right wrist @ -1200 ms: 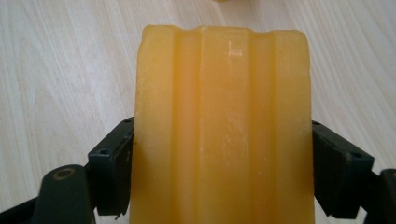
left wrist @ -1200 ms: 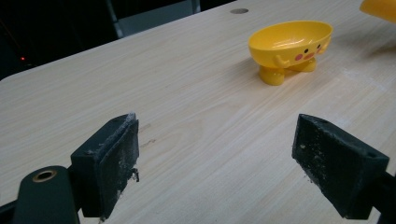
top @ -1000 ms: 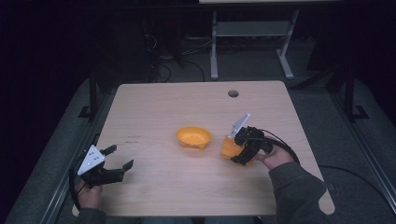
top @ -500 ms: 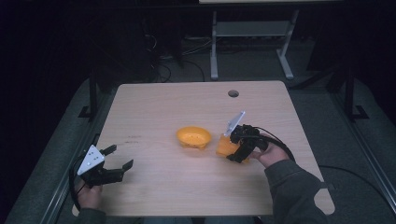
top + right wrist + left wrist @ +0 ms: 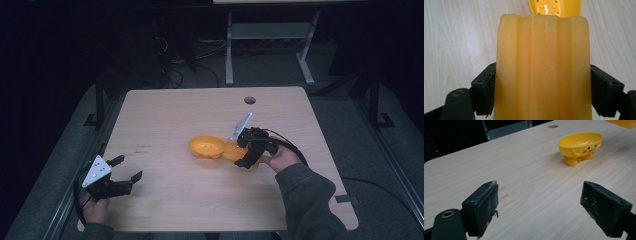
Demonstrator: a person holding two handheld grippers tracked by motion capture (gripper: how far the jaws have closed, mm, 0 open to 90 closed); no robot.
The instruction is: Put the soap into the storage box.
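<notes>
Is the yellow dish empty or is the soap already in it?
Empty: the yellow dish stands bare, and the soap bar sits clamped in the right hand-held gripper.

The dish (image 5: pixel 207 147) stands near the middle of the table (image 5: pixel 165 110). The soap bar (image 5: pixel 233 152), in the right gripper (image 5: pixel 244 156), sits just beside it at three o'clock. The left gripper (image 5: pixel 127 170) lies well apart at eight o'clock.

I see a light wooden desk (image 5: pixel 165 115) with rounded corners and a small round dark hole (image 5: pixel 249 100) near its far edge. Standing on it near the middle is a yellow plastic footed dish with a cartoon face (image 5: pixel 580 147). Faint dark scuff marks (image 5: pixel 141 148) cross the left part.
</notes>
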